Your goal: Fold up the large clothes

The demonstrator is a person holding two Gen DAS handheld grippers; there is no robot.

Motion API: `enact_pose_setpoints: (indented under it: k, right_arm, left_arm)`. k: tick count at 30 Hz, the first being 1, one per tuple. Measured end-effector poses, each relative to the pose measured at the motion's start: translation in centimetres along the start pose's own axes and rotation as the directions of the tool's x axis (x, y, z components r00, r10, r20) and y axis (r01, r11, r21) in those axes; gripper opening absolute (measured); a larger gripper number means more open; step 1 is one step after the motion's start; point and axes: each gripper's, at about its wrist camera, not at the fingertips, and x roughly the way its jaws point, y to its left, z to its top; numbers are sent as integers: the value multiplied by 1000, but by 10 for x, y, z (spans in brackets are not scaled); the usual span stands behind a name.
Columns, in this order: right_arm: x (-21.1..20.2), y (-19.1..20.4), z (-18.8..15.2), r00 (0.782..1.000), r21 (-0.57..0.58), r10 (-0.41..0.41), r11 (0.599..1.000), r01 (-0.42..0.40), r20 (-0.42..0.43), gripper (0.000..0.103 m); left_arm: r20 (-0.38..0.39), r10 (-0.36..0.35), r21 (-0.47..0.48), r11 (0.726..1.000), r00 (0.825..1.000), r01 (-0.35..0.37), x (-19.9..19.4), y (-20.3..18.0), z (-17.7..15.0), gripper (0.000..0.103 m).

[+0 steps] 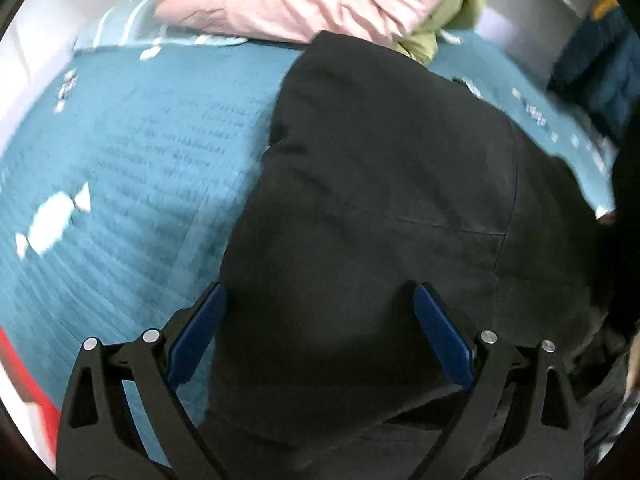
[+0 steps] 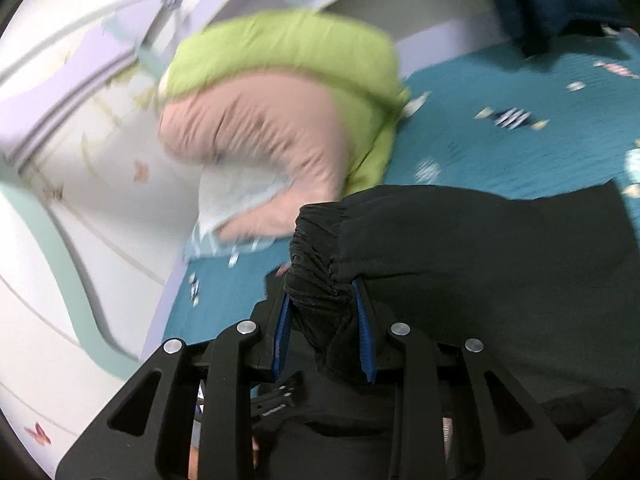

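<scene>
Black fabric fills the middle and right of your left wrist view: the black garment (image 1: 380,208) lies spread on the teal bedspread (image 1: 132,168), its smooth panel running from the top centre down past the fingers. Your left gripper (image 1: 320,332) stands wide open above it, the blue pads (image 1: 440,336) well apart with nothing pinched between them; I judge that this end of the fold is laid and you are free to pick a new edge. At the top of the frame a pink quilted garment (image 1: 288,4) and a green one (image 1: 460,12) are heaped against the white wall, probably waiting their turn. A dark blue quilted item (image 1: 600,68) sits at the upper right.

In your right wrist view, the right gripper (image 2: 324,320) is closed partway on the gathered elastic band of the black garment (image 2: 480,264), which bunches between the pads, so that end stays under your control. The teal bedspread (image 2: 480,148), printed with candy shapes, fills the upper right. The pink garment (image 2: 256,152) and the green one (image 2: 288,52) sit at centre left, against a pale headboard (image 2: 80,128) with butterflies.
</scene>
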Motion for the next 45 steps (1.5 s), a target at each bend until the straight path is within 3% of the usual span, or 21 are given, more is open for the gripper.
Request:
enact_pose_setpoints:
  k: [4, 6, 8, 9, 10, 11, 13, 15, 22, 25, 27, 29, 32, 33, 36, 37, 38, 42, 45]
  right_arm:
    - [64, 20, -19, 996, -28, -8, 1000, 5, -92, 27]
    - [104, 16, -32, 985, -62, -82, 995, 73, -153, 27]
    - [132, -3, -45, 965, -33, -110, 994, 105, -239, 38]
    - [147, -15, -54, 948, -20, -126, 992, 125, -294, 47]
    - [156, -25, -60, 939, -8, -127, 991, 131, -319, 50]
    - [154, -28, -61, 945, -5, -110, 993, 115, -309, 50]
    - [142, -23, -56, 956, 0, -40, 999, 42, -290, 73]
    - [123, -12, -51, 962, -5, -14, 1000, 13, -274, 83]
    - [37, 3, -18, 992, -49, 54, 997, -60, -114, 85]
    - [-3, -26, 1, 999, -21, -16, 1000, 15, -36, 85]
    - [-17, -51, 10, 994, -21, -100, 995, 99, -51, 85]
    - [-26, -77, 15, 976, -17, -205, 979, 204, -67, 81]
    - [-30, -125, 14, 957, 37, -263, 962, 269, -126, 42]
    - [-31, -140, 12, 946, 49, -284, 954, 295, -153, 18]
    - [-24, -183, -6, 896, 57, -352, 923, 380, -271, 10]
    - [-18, -198, -14, 890, 72, -349, 920, 384, -295, 0]
    - [-13, -211, -20, 886, 84, -336, 921, 380, -321, 0]
    - [12, -248, -47, 904, 149, -281, 928, 341, -321, 0]
    - [6, -233, -37, 902, 108, -294, 933, 343, -317, 0]
  left_arm:
    - [24, -46, -5, 999, 999, 46, -3, 2, -6, 94]
    - [20, -67, -9, 998, 998, 68, -3, 11, -8, 94]
    - [22, -91, -15, 996, 996, 92, -7, 17, -7, 94]
    - [25, -93, -19, 995, 995, 93, -7, 25, -8, 94]
    - [24, -93, -24, 995, 995, 94, -9, 30, -9, 94]
    - [24, -104, -31, 994, 994, 105, -13, 33, -9, 94]
    - [38, -123, -49, 991, 992, 125, -23, 38, -8, 94]
    - [68, -127, -56, 990, 990, 131, -33, 43, -3, 94]
    - [163, -181, -43, 981, 970, 191, -80, 20, 13, 94]
    - [161, -263, 1, 964, 951, 267, -84, -12, 23, 94]
    - [121, -335, 37, 942, 934, 333, -77, -39, 30, 94]
    - [85, -374, 80, 927, 924, 368, -69, -66, 34, 94]
    - [9, -427, 130, 897, 904, 422, -44, -107, 39, 94]
    - [-19, -430, 126, 894, 902, 429, -35, -114, 40, 94]
    - [-127, -268, 170, 943, 955, 287, 16, -128, 37, 94]
    - [-145, -249, 188, 943, 958, 274, 27, -128, 34, 94]
    - [-141, -237, 204, 943, 961, 262, 33, -128, 31, 94]
    - [-119, -163, 309, 931, 979, 193, 40, -143, 19, 94]
    - [-109, -128, 346, 925, 986, 158, 46, -144, 16, 94]
